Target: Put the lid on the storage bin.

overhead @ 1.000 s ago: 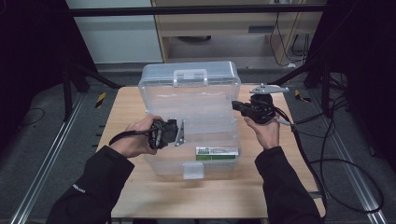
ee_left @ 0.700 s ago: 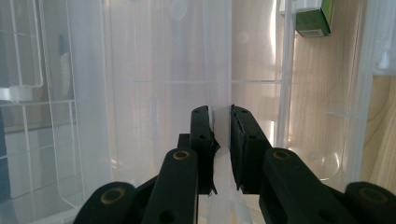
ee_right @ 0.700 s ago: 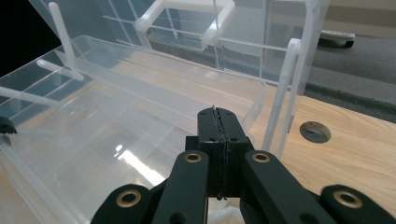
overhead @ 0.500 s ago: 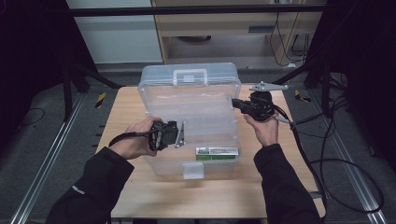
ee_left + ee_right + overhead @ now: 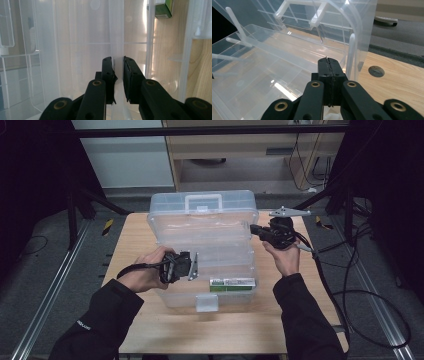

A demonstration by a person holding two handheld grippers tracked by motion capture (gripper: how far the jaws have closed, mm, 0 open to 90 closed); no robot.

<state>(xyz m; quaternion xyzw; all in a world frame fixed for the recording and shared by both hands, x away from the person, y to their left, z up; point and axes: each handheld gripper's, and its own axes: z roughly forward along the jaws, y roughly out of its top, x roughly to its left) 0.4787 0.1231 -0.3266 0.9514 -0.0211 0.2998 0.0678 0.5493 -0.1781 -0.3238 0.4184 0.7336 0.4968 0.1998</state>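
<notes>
A clear plastic storage box (image 5: pixel 200 220) with fold-out trays stands open on the wooden table (image 5: pixel 150 330), its lid with a white handle (image 5: pixel 203 202) tilted up at the back. My left gripper (image 5: pixel 195 267) is at the box's left side. In the left gripper view its jaws (image 5: pixel 118 61) are shut on a thin translucent wall of the box (image 5: pixel 117 37). My right gripper (image 5: pixel 253 229) is at the box's right side, its jaws (image 5: pixel 328 61) shut pad to pad just above the rim of a clear tray (image 5: pixel 287 50). Whether a thin edge is pinched there I cannot tell.
A small green-labelled pack (image 5: pixel 232 283) lies inside the box's lower front part, also seen through the plastic (image 5: pixel 163 8). The box's front latch (image 5: pixel 206 302) hangs toward me. A round hole (image 5: pixel 376 71) is in the tabletop right of the box. Cables trail off to the right.
</notes>
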